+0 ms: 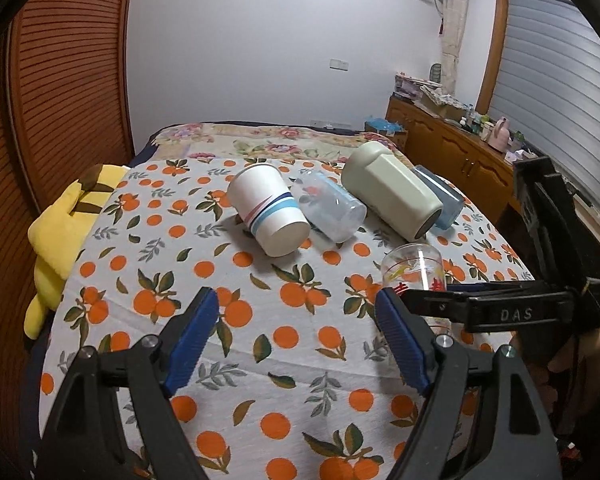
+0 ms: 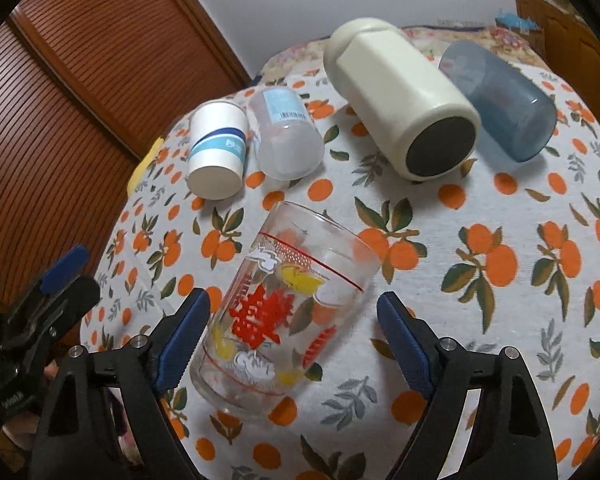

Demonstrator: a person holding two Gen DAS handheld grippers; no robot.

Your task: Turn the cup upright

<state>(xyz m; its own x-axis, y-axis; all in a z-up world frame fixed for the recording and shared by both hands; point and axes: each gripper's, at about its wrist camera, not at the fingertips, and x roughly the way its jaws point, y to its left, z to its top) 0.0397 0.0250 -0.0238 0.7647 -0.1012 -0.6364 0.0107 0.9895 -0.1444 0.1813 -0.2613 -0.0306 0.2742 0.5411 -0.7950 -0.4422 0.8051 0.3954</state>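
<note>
right gripper (image 2: pixel 292 332) spread wide around the printed glass (image 2: pixel 284 316) at lower centre; only the left view shows the left gripper (image 1: pixel 296 320) spread over bare tablecloth (image 1: pixel 260 360), glass at right

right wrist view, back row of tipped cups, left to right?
paper cup → clear plastic cup → cream mug → blue plastic cup

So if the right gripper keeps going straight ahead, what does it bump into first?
Probably the painted glass: it sits between the open right gripper, very near its left finger. Depth is unclear.
</note>
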